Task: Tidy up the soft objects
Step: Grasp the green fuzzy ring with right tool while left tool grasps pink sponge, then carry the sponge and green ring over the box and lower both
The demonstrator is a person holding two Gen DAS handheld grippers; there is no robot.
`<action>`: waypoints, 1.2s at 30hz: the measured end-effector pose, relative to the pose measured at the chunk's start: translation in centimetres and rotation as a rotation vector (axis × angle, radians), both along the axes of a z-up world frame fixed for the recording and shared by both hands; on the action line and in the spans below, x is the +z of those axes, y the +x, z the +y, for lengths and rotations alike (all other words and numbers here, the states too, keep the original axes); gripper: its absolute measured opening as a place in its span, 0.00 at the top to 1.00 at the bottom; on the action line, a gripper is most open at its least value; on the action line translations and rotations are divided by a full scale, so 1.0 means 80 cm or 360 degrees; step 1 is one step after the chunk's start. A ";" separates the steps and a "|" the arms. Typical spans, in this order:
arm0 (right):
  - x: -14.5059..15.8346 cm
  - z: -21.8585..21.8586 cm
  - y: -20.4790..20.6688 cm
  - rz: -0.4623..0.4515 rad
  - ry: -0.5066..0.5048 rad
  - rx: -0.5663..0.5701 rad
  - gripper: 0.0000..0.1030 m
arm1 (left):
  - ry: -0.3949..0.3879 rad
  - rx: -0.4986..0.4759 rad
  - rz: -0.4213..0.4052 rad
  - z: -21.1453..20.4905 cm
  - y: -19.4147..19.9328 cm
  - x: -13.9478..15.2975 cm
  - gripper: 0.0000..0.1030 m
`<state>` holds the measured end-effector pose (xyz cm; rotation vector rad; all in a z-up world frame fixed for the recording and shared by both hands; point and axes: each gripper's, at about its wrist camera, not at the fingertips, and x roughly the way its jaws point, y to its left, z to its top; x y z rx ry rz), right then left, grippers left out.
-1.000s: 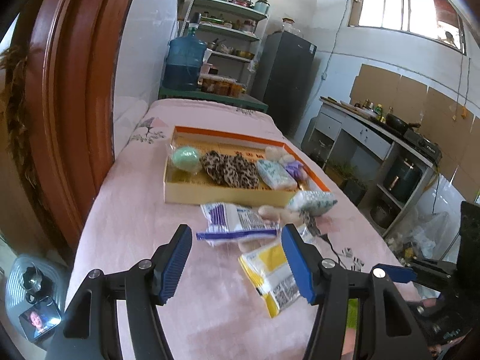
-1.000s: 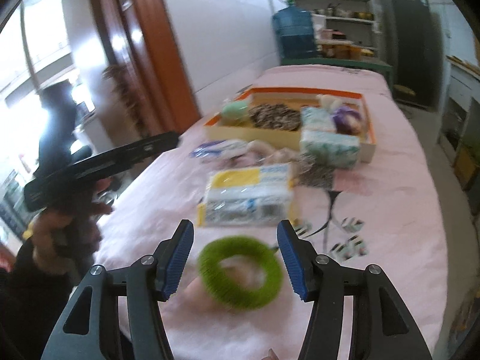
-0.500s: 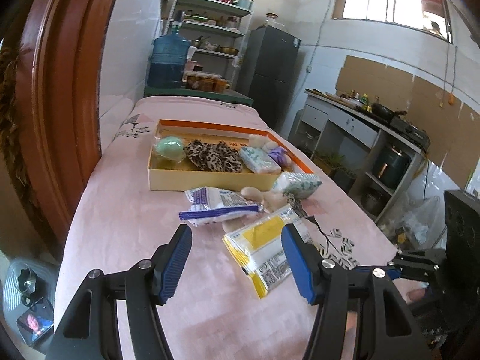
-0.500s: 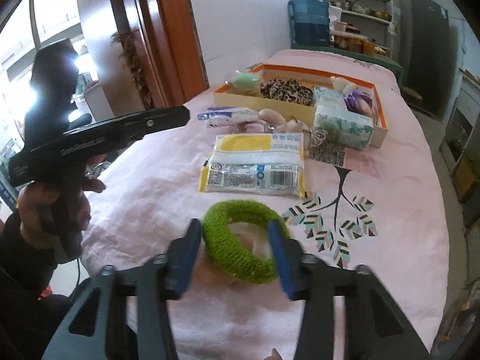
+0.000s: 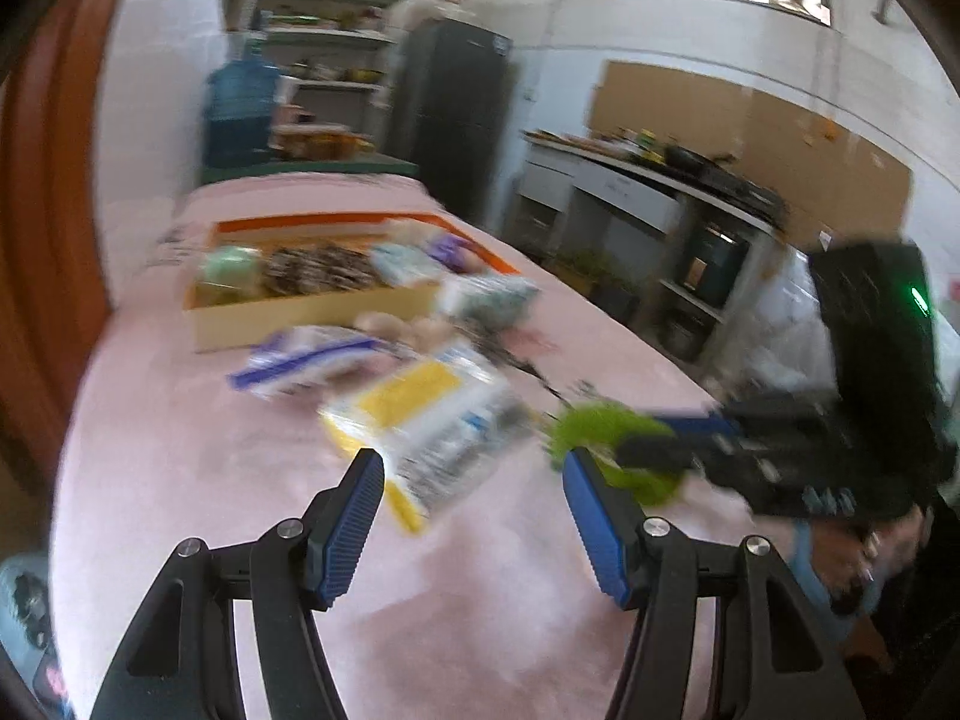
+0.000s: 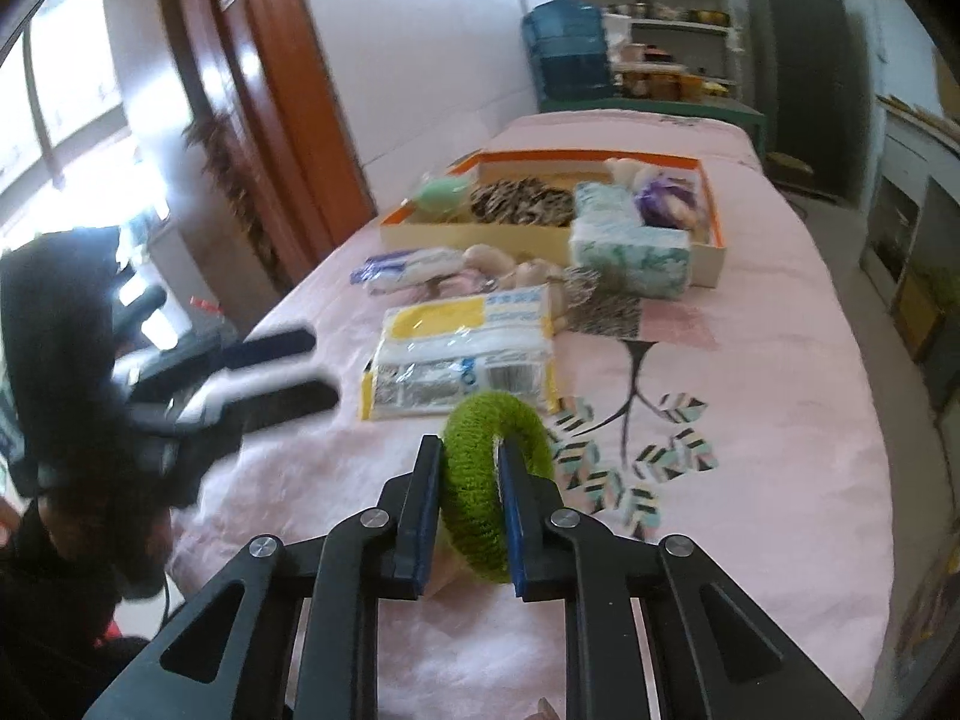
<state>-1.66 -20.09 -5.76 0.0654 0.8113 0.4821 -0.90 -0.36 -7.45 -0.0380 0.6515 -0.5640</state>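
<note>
Pink printed cloth covering the table [image 6: 750,360] fills most of both views. At 12 o'clock in the right wrist view sits the shallow orange-rimmed cardboard box [image 6: 714,222], w/ a pale green ball [image 6: 444,192], a leopard-print fabric piece [image 6: 522,204] and a purple-and-white soft item [image 6: 666,198] inside. A teal-patterned tissue pack [image 6: 630,258] leans at the box's near wall, touching it. Nearer, the yellow-and-white plastic-wrapped pack [image 6: 462,354] lies flat; a blue-striped white packet [image 6: 408,270] is at its 11 o'clock, just beside. Right gripper [image 6: 468,480] is clamped on the fuzzy green knitted ring [image 6: 492,480], ring upright between the pads, just near side of the yellow pack. Left gripper [image 5: 474,498] hangs w/ jaws spread wide, nothing between them; the ring shows at its 2 o'clock, blurred.
</note>
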 end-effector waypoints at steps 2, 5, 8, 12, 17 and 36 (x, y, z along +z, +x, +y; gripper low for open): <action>0.003 -0.008 0.001 -0.0015 0.0018 -0.0052 0.82 | 0.0000 -0.0100 0.0020 -0.011 -0.006 -0.002 0.40; 0.005 -0.019 0.003 -0.0014 0.0055 -0.0099 0.82 | -0.0013 -0.0232 0.0036 -0.029 -0.020 -0.003 0.40; 0.005 -0.024 0.003 -0.0012 0.0073 -0.0125 0.82 | -0.0030 -0.0295 0.0077 -0.044 -0.024 -0.005 0.40; 0.005 -0.028 -0.001 -0.0014 0.0087 -0.0140 0.82 | 0.0017 -0.0334 0.0133 -0.068 -0.023 -0.019 0.40; 0.003 -0.032 -0.002 -0.0011 0.0099 -0.0150 0.82 | 0.0076 -0.0373 0.0178 -0.087 -0.026 -0.033 0.40; 0.016 -0.020 -0.007 -0.0090 0.0050 -0.0097 0.85 | -0.0069 -0.0268 0.0104 -0.062 -0.025 -0.018 0.62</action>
